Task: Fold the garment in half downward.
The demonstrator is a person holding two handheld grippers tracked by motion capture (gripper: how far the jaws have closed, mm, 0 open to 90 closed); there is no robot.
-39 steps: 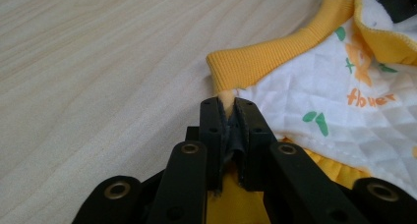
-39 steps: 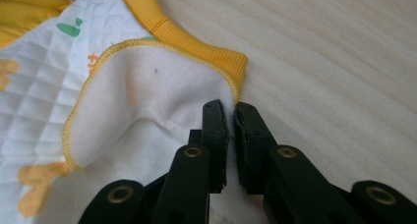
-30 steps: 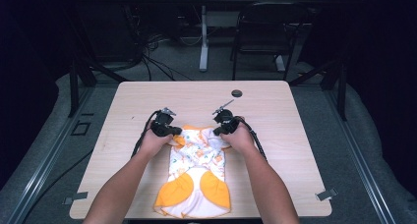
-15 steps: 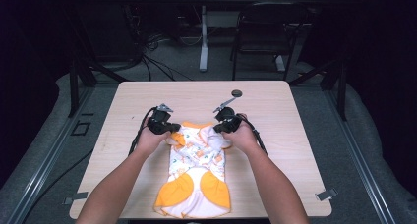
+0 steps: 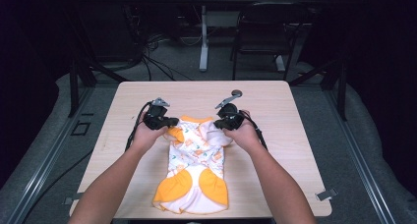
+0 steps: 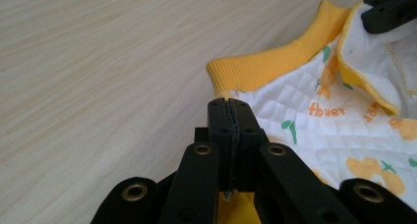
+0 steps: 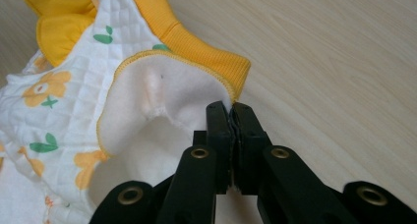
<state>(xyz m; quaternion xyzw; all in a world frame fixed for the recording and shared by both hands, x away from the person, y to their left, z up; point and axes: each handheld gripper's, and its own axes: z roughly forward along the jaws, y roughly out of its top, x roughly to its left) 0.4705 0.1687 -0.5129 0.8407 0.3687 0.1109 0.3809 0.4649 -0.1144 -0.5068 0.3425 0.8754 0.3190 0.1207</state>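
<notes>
You have one garment (image 5: 194,170) on the table (image 5: 275,116), a small quilted white piece with orange flowers, green leaves and yellow ribbed trim. It lies in the lower middle of the high view, with its collar end toward the upper part of the frame and its two orange rounded panels toward the bottom edge.

Your left gripper (image 5: 172,121) is at the left corner of the collar end, and your right gripper (image 5: 220,122) is at the right corner. In the left gripper view the two black fingers (image 6: 220,117) are pressed together, and yellow cloth shows just below them, so they seem clenched on the edge of the garment (image 6: 344,121) beside the ribbed band. In the right gripper view the fingers (image 7: 219,121) are also pressed together, on the white inner fleece of the garment (image 7: 64,101) just under the yellow collar, where the cloth is turned over.

I judge that you hold the two corners so because this keeps the top edge stretched and lets you fold or flatten it evenly.

Counted: one garment, two grippers, two hands, one table. One small dark round object (image 5: 237,93) sits on the table above the right gripper, well apart from the garment; what it is I cannot tell.
</notes>
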